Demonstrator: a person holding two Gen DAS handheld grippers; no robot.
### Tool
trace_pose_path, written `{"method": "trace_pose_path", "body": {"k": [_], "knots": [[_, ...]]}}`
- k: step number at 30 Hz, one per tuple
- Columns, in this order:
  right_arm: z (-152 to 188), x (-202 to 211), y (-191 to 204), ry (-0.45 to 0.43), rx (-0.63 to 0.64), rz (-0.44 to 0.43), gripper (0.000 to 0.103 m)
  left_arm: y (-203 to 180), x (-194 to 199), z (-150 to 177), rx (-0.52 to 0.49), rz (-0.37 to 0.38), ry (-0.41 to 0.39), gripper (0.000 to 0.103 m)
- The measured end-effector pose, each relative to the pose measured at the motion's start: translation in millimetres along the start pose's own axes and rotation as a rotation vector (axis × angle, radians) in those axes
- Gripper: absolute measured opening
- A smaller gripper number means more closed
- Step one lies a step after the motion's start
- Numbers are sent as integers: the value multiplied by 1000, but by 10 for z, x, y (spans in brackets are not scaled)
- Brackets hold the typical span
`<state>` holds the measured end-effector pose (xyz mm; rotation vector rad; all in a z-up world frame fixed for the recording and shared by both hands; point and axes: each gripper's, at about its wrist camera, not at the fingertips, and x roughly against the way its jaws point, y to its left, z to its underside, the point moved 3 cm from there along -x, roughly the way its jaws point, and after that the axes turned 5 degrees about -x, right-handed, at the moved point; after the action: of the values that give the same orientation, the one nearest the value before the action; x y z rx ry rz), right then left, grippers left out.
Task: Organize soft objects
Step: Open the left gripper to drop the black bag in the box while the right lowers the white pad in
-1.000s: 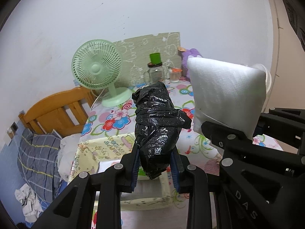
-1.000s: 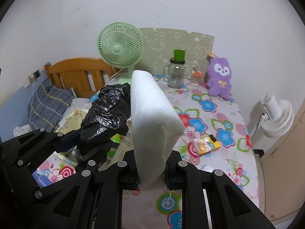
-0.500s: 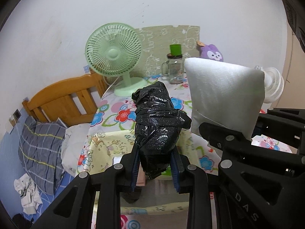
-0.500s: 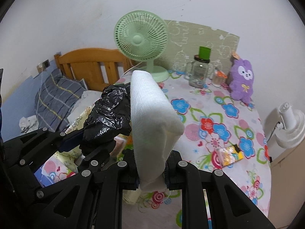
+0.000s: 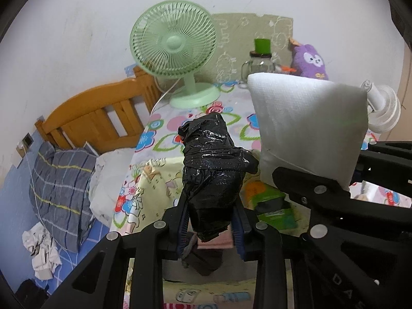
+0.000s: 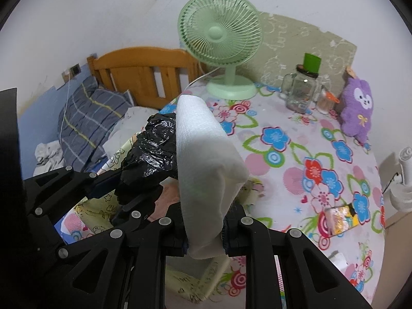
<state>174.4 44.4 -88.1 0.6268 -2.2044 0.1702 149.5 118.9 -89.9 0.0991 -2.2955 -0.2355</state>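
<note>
A crumpled black plastic bag bundle (image 5: 211, 170) stands upright between the pads of my left gripper (image 5: 209, 221). Its jaws are opening, though the pads still touch the bundle. My right gripper (image 6: 204, 231) is shut on a folded white padded cloth (image 6: 203, 159), which also rises at the right of the left wrist view (image 5: 306, 126). The two grippers hang side by side, the black bundle (image 6: 152, 154) just left of the white cloth. Below them sits a yellow fabric box (image 5: 154, 177) holding a pink cloth (image 5: 213, 242) and a green packet (image 5: 270, 200).
A floral tablecloth (image 6: 296, 154) covers the table. At its back stand a green fan (image 6: 221, 31), a glass jar (image 6: 301, 90) and a purple plush (image 6: 356, 108). A snack packet (image 6: 342, 220) lies right. A wooden headboard (image 5: 95, 118) and bedding are left; a white fan (image 5: 383, 110) right.
Both grippers have moved forward and down together, so the fan, table and yellow box look nearer. The box's inside now shows under the left gripper. Both loads stay held.
</note>
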Motion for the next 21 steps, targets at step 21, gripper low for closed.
{"method": "trace_pose_path", "body": {"k": [21], "knots": [[114, -387, 170, 120, 20, -71, 45, 102, -121, 235, 6, -3, 77, 73]]}}
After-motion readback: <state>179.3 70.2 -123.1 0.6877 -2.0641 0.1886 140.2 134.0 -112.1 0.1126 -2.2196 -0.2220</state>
